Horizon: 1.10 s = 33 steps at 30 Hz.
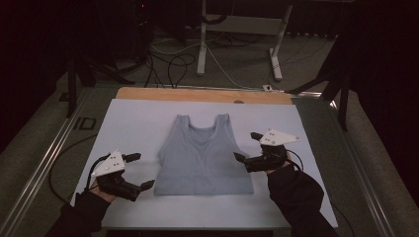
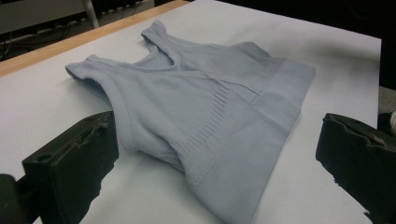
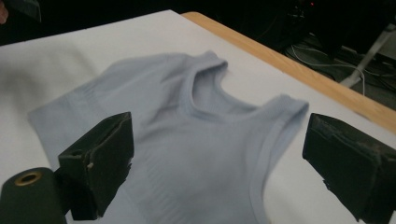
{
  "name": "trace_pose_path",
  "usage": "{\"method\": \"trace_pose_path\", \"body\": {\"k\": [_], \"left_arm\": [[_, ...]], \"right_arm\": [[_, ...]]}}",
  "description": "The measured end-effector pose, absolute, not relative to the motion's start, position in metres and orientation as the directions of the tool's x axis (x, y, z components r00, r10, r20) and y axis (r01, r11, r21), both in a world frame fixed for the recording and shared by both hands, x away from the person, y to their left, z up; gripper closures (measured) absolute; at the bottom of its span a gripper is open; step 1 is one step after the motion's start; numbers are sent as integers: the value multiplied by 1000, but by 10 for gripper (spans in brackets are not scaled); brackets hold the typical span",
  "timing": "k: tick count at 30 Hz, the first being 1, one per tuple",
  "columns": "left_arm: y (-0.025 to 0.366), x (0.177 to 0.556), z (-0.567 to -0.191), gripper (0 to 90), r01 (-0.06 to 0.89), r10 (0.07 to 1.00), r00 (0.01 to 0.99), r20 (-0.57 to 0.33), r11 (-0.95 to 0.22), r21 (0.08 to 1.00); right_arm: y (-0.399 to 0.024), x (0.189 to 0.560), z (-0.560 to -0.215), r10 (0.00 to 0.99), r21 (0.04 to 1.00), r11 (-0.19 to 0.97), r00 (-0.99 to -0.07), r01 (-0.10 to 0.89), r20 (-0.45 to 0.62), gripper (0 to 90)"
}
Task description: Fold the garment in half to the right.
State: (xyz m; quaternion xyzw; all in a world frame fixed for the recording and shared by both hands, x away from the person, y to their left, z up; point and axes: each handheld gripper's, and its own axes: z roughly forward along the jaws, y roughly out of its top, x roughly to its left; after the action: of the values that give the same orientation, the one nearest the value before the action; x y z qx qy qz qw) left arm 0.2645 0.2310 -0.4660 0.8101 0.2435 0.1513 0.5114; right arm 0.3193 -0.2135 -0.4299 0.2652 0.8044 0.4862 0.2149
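My left claw [image 1: 140,172] hovers spread beside the top's [image 1: 202,158] lower corner. My right claw [image 1: 248,146] gapes at its armhole.

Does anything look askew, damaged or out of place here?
Nothing stands out. The tank top lies flat and fairly square on the white sheet, with the left gripper and right gripper open beside it.

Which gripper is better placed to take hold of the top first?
Probably the left gripper. Its open jaws sit right at the lower left hem corner of the top, one tip almost touching. The right gripper, also open, is beside the armhole edge, a little off the fabric.
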Motion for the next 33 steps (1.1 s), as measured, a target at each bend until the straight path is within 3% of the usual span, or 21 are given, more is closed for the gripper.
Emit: {"method": "trace_pose_path", "body": {"k": [25,33], "left_arm": [[199,264,-478,0,314,683,731,16,-357,880],[191,264,-486,0,356,680,734,-2,-382,853]], "right_arm": [[-110,389,-413,498,900,418,-860,124,-113,90],[-90,410,-413,484,908,400,-870,128,-90,89]]}}
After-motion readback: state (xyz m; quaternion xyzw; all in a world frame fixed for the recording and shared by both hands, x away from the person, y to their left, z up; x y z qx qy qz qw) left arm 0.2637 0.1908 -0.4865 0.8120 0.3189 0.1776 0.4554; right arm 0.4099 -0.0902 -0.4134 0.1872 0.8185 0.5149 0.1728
